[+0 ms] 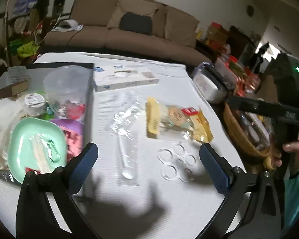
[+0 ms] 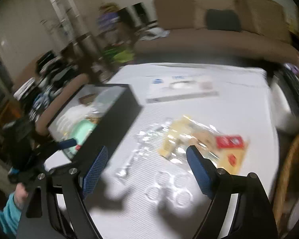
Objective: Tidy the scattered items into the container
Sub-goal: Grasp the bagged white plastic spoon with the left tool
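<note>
Left wrist view: the left tongs (image 1: 148, 162) stand wide apart over the white tabletop (image 1: 169, 91), nothing between the blue pads. Below them lie a clear wrapped plastic spoon (image 1: 124, 139), a clear plastic ring carrier (image 1: 176, 162) of joined circles, and a yellow snack packet (image 1: 178, 119) with a red label and a see-through window. To the left stands the container (image 1: 88, 99), a dark-rimmed box already crowded: a mint green plate (image 1: 29, 139), a clear tub (image 1: 67, 87), a small lidded cup (image 1: 34, 100), pink and purple pieces. A flat white box (image 1: 125, 77) lies beyond it. At the right edge a hand (image 1: 293, 149) grips the other tool; its tips are cut off.

Right wrist view, heavily blurred: the right tongs (image 2: 147, 170) also gape wide and hold nothing. The ring carrier (image 2: 170, 187) lies between and just below the pads, the spoon (image 2: 129, 159) to its left, the snack packet (image 2: 205, 143) above. The container (image 2: 117, 115) sits at left, contents smeared beyond the green plate (image 2: 81, 133). The left tongs (image 2: 67, 143) hover at its near corner, only one blue pad visible.
</note>
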`<state>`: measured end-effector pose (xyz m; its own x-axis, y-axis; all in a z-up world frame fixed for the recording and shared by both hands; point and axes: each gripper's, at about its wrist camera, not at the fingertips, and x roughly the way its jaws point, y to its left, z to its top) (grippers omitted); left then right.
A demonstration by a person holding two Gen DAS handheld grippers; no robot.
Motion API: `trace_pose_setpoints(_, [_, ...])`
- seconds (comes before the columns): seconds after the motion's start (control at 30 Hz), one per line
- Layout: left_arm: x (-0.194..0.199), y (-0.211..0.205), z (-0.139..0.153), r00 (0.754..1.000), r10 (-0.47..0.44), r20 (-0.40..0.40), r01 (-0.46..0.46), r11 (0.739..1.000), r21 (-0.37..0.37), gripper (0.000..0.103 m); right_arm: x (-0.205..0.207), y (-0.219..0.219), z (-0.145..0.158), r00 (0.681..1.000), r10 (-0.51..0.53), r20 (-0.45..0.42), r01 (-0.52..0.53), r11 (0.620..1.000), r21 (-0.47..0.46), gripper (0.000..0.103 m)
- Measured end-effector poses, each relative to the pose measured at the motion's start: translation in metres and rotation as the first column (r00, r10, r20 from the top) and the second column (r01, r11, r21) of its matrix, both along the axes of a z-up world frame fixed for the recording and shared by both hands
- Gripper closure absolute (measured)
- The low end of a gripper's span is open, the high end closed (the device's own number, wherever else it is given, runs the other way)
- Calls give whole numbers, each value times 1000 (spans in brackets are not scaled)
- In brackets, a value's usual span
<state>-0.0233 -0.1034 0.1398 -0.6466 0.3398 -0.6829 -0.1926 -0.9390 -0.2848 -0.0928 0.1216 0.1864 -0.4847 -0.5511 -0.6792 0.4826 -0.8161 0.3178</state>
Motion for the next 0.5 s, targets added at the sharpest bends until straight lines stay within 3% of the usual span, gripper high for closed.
trace_pose_setpoints(0.13, [7,33,-28,1000,-16,24,18,994,-107,1,6,33,-25,995,-99,33,101,993,-63,19])
trace_pose_setpoints(0.27, [0,57,-63,998,-27,57,40,969,-246,5,7,60,-51,984,-153,88,160,983,-89,19])
trace_pose_setpoints(0.33, [-7,56,-77,998,14,66,4,965,-263,15,5,68,-59,979,-163,120,175,980,-95,19])
trace_pose_setpoints(0.5, [-26,49,-106,987,86,135,-40,948,-316,22,5,86,-64,978,-164,133,183,972,-149,19])
